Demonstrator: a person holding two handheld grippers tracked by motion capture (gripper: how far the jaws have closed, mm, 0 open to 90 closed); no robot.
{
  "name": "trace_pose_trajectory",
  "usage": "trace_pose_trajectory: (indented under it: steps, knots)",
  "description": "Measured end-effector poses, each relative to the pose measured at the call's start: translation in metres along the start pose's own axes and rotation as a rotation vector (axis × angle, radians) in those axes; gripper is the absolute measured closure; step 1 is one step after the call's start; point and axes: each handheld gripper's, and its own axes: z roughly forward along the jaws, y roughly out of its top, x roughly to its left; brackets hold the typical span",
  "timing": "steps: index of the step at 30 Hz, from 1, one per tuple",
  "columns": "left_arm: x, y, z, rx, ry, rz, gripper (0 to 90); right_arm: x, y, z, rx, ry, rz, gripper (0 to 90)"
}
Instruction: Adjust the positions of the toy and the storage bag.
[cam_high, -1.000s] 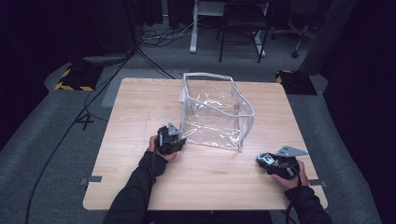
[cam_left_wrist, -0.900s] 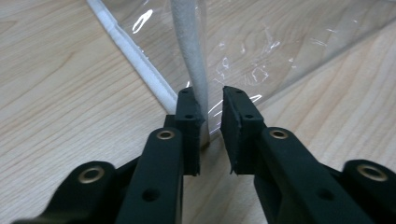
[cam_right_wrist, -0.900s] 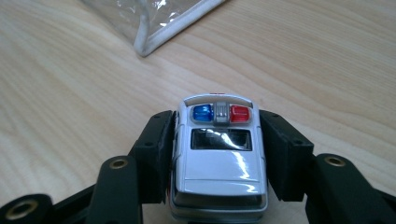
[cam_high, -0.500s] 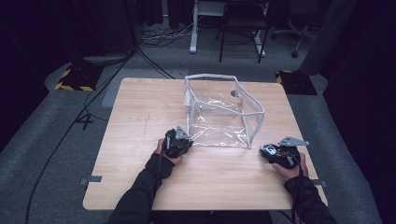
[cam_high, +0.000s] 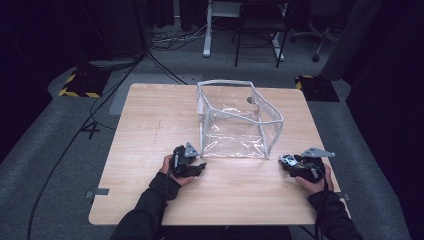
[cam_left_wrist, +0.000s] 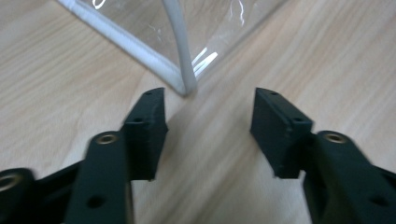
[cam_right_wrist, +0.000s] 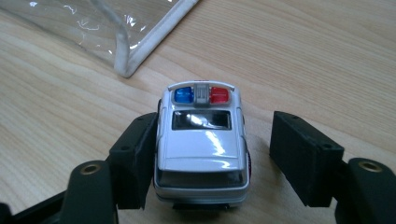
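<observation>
A clear plastic bag with white trim stands open in the middle of the wooden table. My left gripper lies just off its near-left corner. Its jaws have just been opening and stand apart over bare wood, with the bag's white corner seam a little ahead of them. My right gripper rests by the bag's near-right corner. Its jaws have also just been opening. A white toy police car sits on the table between them, against the left pad and with a gap to the right pad.
The bag's trimmed corner lies ahead and to the left of the car. Beyond the table are a dark floor with cables, a black-and-yellow striped block and a chair base. The table's near edge is close behind both hands.
The left hand has drawn back from the bag's near-left corner toward the near edge. The right hand has come forward to the bag's near-right corner. The bag's top rim has shifted slightly.
</observation>
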Motion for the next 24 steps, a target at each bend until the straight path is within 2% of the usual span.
trace_pose_trajectory:
  steps: [3, 8, 9, 12, 13, 18, 21, 22, 24]
  knots:
    - [-0.002, -0.009, -0.007, 0.006, -0.004, -0.004, 31.2, 0.000, -0.001, -0.001, 0.003, 0.006, -0.003, 33.3]
    - [-0.003, -0.025, -0.022, 0.032, -0.028, 0.033, 16.1, 0.000, -0.001, -0.002, -0.006, 0.024, -0.022, 38.8]
    - [-0.003, -0.029, -0.025, 0.029, -0.030, 0.018, 16.0, 0.000, -0.002, -0.002, -0.006, 0.025, -0.028, 39.4]
    - [-0.002, -0.036, -0.032, 0.034, -0.030, 0.020, 15.6, 0.000, -0.002, -0.003, -0.002, 0.031, -0.026, 39.5]
    - [0.000, -0.045, -0.041, 0.037, -0.023, 0.016, 15.6, -0.001, -0.003, -0.004, -0.004, 0.032, -0.033, 39.3]
    - [0.004, -0.065, -0.060, 0.029, 0.016, -0.022, 15.6, -0.003, -0.005, -0.006, -0.001, 0.034, -0.043, 33.5]
    - [0.007, -0.074, -0.069, 0.027, 0.032, -0.044, 15.6, -0.004, -0.007, -0.008, 0.000, 0.033, -0.041, 34.4]
    - [0.008, -0.077, -0.072, 0.024, 0.049, -0.049, 15.6, -0.005, -0.008, -0.009, -0.003, 0.040, -0.042, 35.0]
    - [0.009, -0.081, -0.077, 0.030, 0.053, -0.055, 15.6, -0.006, -0.008, -0.010, 0.000, 0.041, -0.044, 36.0]
